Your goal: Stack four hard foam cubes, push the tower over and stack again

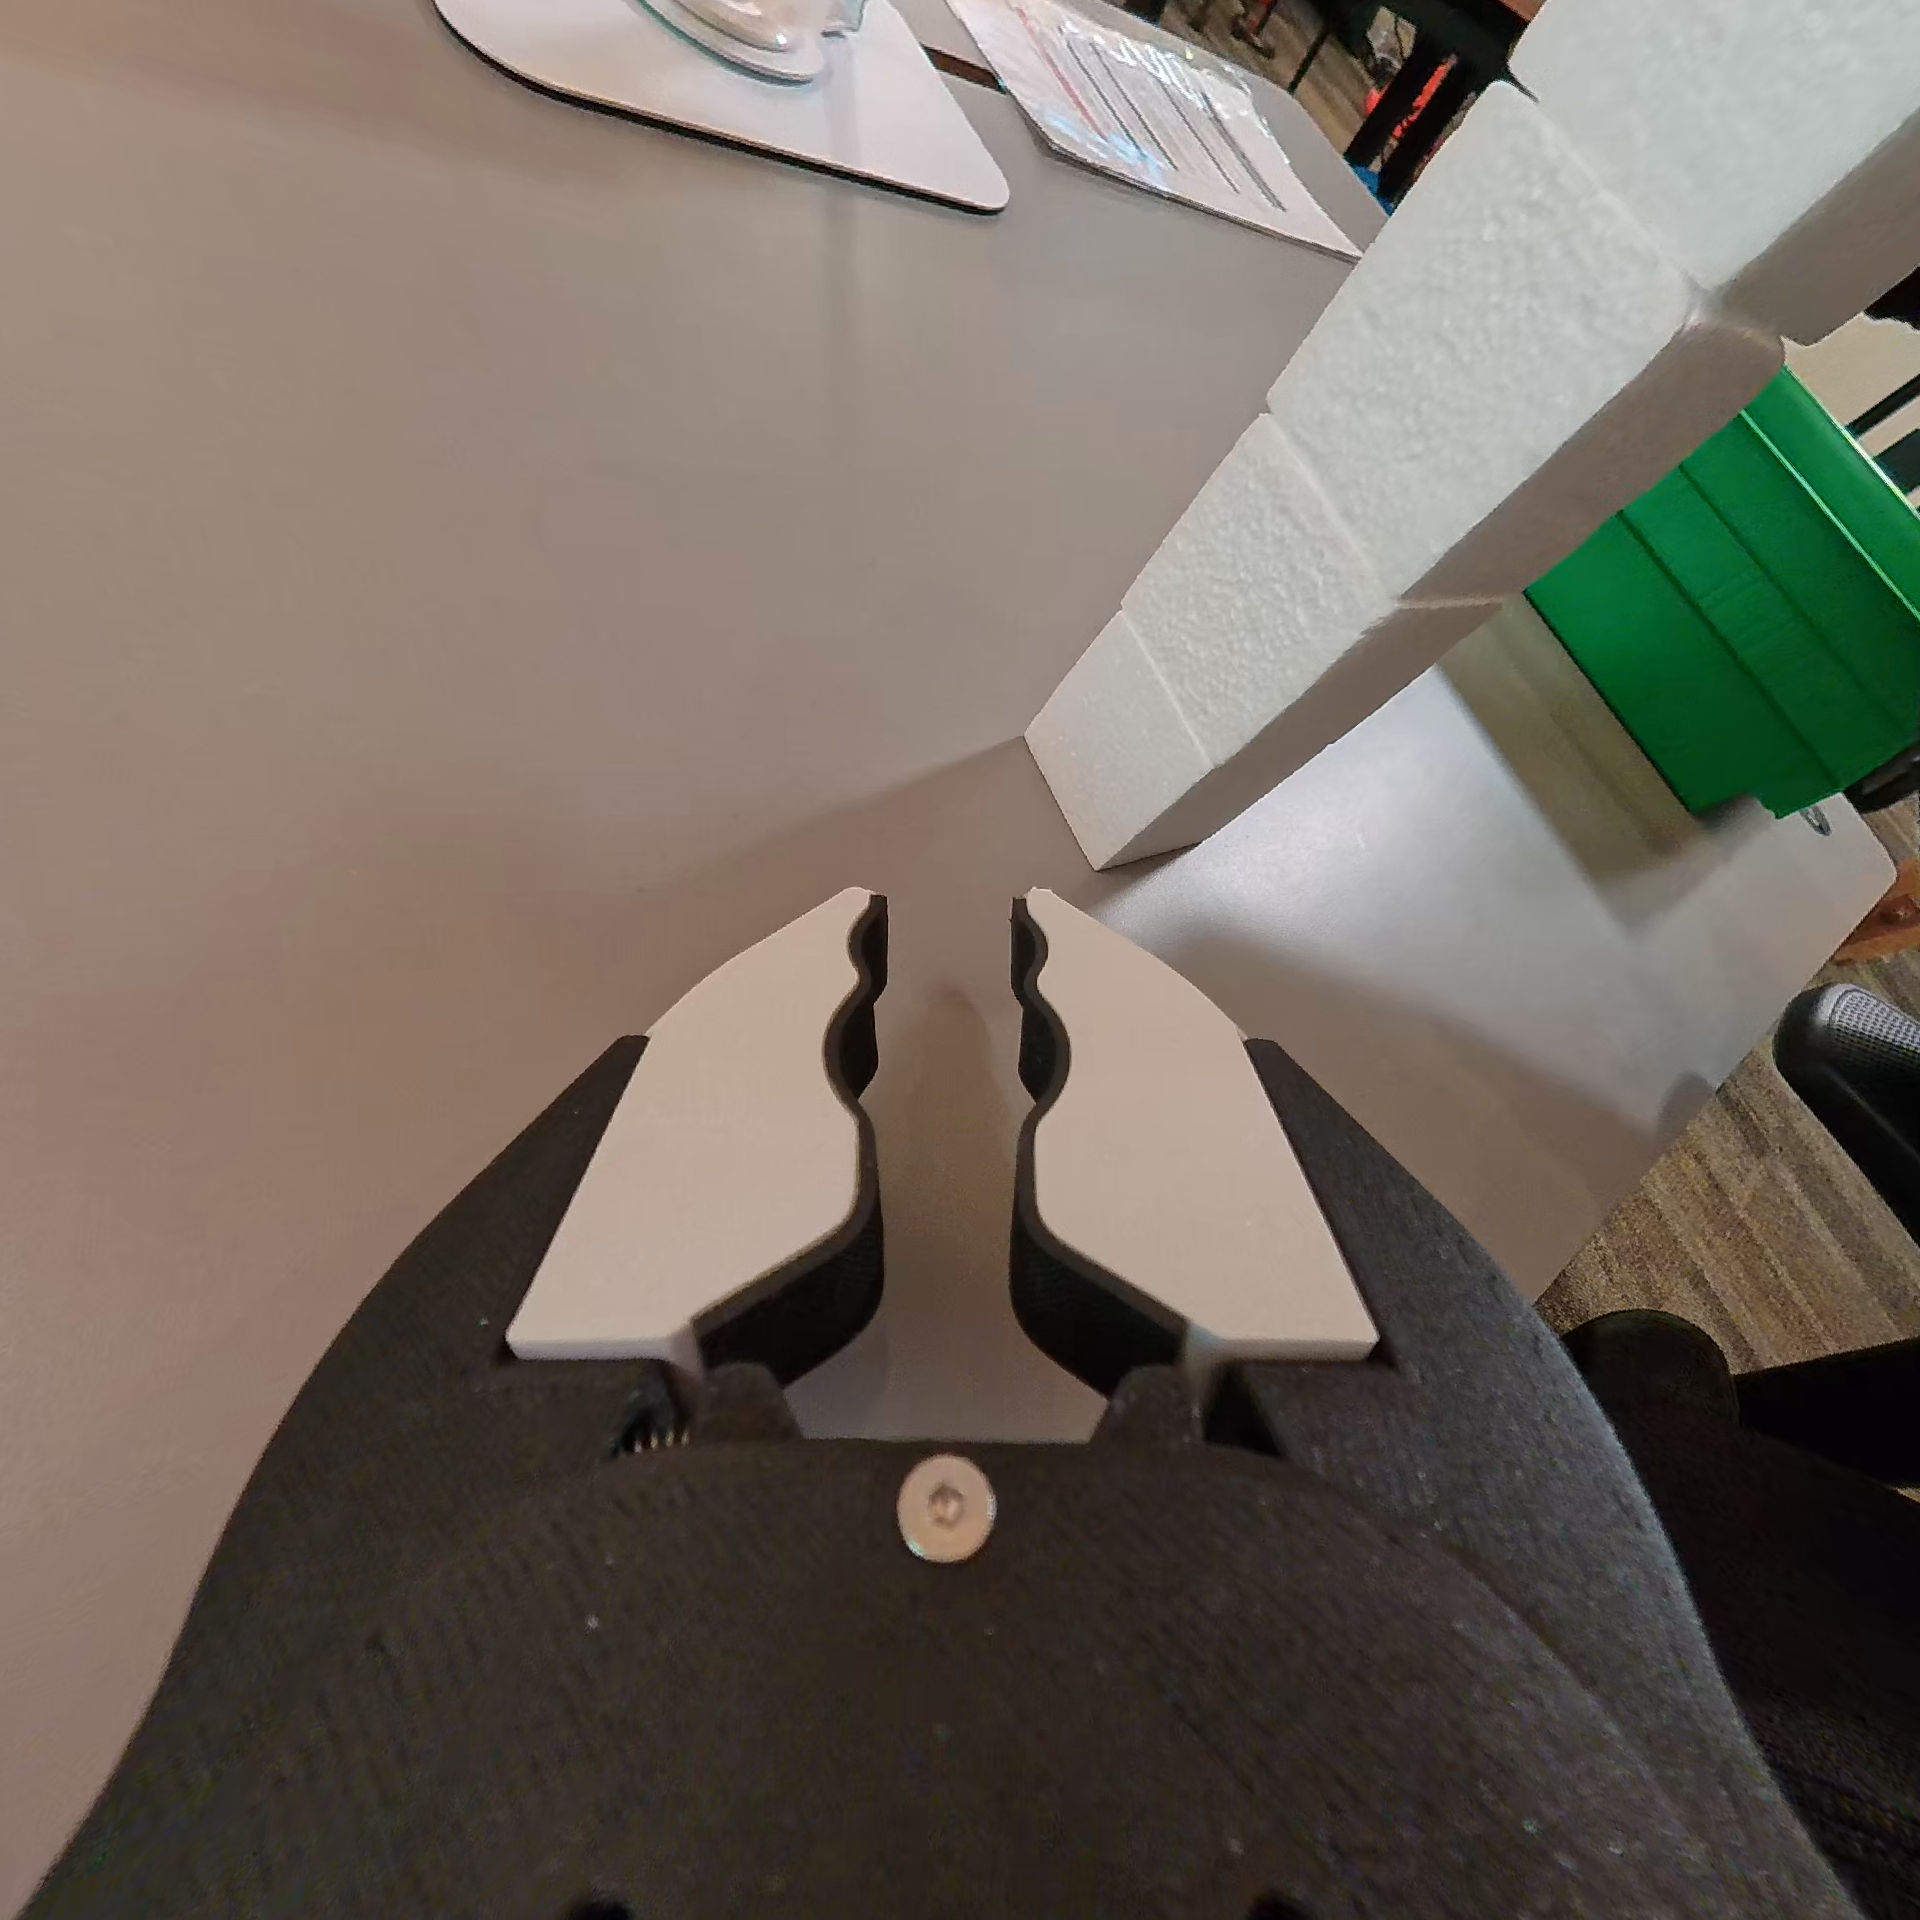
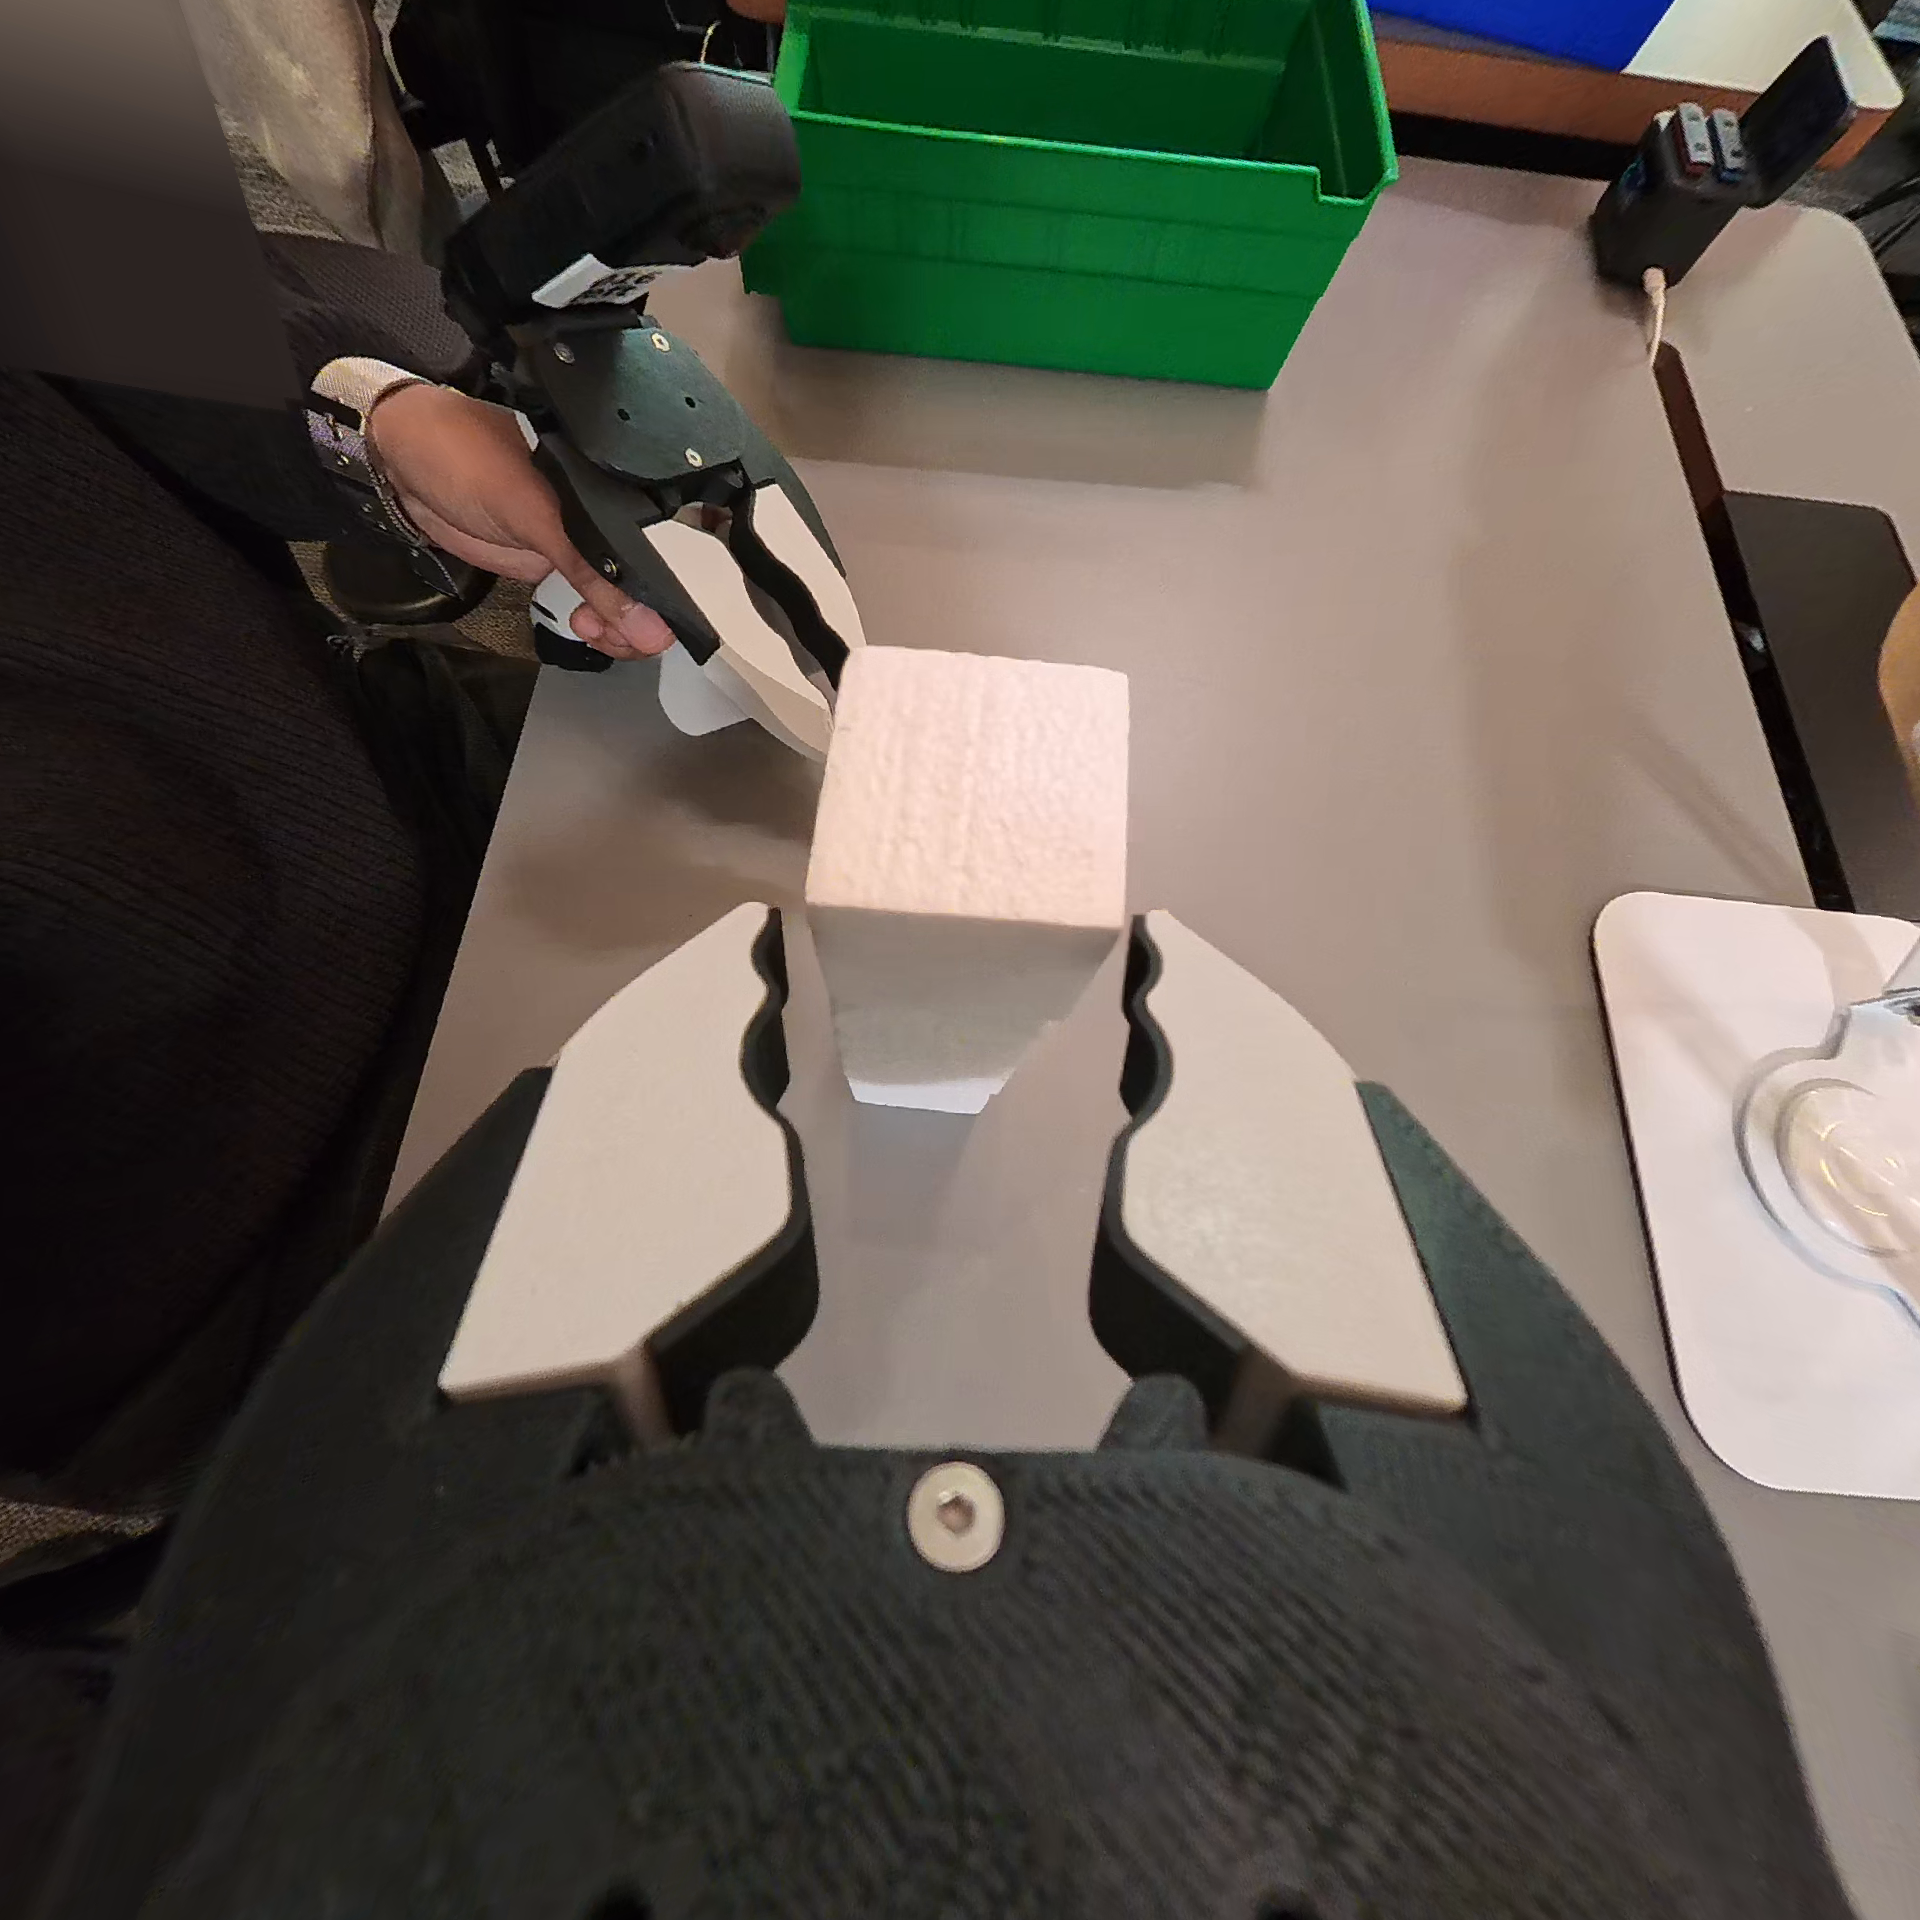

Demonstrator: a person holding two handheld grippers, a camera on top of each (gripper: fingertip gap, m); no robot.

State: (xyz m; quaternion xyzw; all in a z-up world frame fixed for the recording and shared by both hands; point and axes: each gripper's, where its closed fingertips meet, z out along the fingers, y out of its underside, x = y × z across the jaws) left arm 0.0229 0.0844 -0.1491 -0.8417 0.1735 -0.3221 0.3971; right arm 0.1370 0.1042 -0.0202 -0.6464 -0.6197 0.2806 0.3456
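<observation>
One tall white foam block stands upright on the grey table. The right gripper has its fingers spread wide on both sides of the block's top, not squeezing it. The left gripper waits just beside the block, fingers a little apart, holding nothing. A green bin sits behind.

Foam block showing rough, pebbled white polystyrene; worktop looking smooth, matt grey; bin appearing glossy green plastic; right gripper body showing ridged black print texture.
</observation>
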